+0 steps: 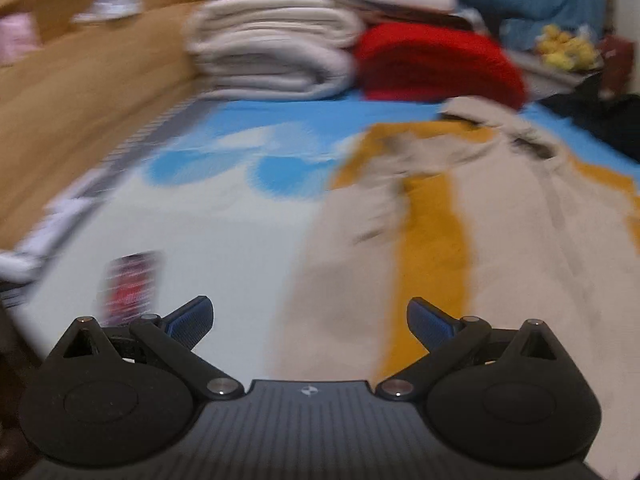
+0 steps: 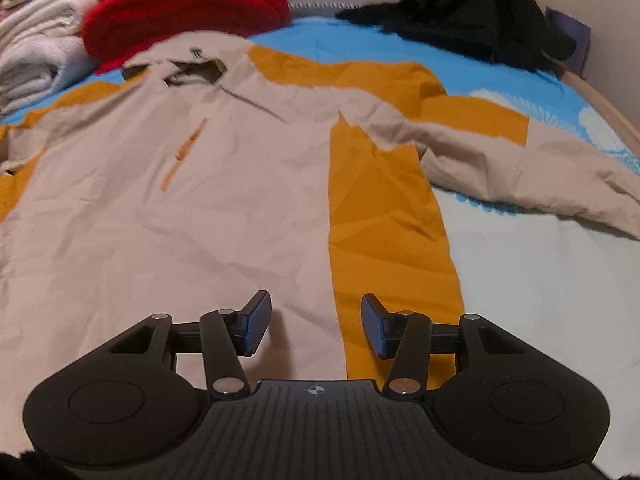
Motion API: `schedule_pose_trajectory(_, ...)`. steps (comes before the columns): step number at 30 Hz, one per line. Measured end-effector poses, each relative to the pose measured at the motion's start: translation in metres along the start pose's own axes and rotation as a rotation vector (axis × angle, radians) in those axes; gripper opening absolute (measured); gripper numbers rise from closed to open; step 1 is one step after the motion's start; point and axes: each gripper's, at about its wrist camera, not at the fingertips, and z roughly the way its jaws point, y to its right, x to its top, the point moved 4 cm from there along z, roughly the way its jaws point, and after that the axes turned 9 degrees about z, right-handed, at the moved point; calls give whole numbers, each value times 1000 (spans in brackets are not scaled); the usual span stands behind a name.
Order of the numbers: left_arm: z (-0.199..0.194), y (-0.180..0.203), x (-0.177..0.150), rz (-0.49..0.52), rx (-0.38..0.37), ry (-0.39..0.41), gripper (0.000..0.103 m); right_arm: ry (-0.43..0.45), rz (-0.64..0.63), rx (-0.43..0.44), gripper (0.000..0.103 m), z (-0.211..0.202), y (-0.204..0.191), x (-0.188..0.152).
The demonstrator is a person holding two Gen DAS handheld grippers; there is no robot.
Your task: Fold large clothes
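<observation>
Your right gripper (image 2: pixel 316 328) stood with its jaws about half apart and nothing between them, hovering just over the lower body of the jacket (image 2: pixel 168 208). Your left gripper (image 1: pixel 310 320) had its jaws spread wide, also empty, above the pale part of the bedspread (image 1: pixel 208 240) just beside the jacket's edge.

The beige and mustard jacket lay spread flat, front up, along the middle of the bed, its collar toward the far edge where a red blanket (image 2: pixel 188 4) and a stack of folded pale blankets (image 1: pixel 272 52) sat. One sleeve (image 2: pixel 520 160) stretched out toward the bed's right edge; on the other side the left view was too blurred to say how the sleeve lay. A heap of dark clothes (image 2: pixel 472 20) rested in the far right corner.

By my reading, you had the garment laid out and smoothed, but no fold was yet made: the sleeves still needed bringing in, then the body doubled over.
</observation>
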Motion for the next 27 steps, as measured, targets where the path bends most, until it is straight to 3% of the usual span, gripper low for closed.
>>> schedule_pose_trajectory(2,43,45,15,-1,-117,-26,103,-84,6,-5,53,17,3,-9)
schedule_pose_trajectory(4,92,92,20,46,-200,-102,103,-69,3,-11,53,17,5,-19)
schedule_pose_trajectory(6,132,123,12,101,-168,-198,103,-66,-16,-19,53,3,5,-28)
schedule_pose_trajectory(9,163,131,-9,147,-78,-276,103,-165,28,2,53,-17,13,-46)
schedule_pose_trajectory(11,159,116,-20,127,-70,-252,103,-195,4,-1,55,-34,17,-65)
schedule_pose_trajectory(13,150,93,-31,133,2,-296,103,-217,-26,-20,57,-50,15,-89)
schedule_pose_trajectory(18,106,37,-58,142,147,-275,103,-256,-21,-50,65,-92,10,-132)
schedule_pose_trajectory(21,77,16,-58,65,172,-211,103,-156,-4,-47,65,-127,-1,-134)
schedule_pose_trajectory(24,49,-5,-44,-34,179,-142,103,66,30,58,71,-180,-22,-125)
schedule_pose_trajectory(27,18,-18,-34,-44,177,-66,103,194,-7,162,73,-230,-54,-123)
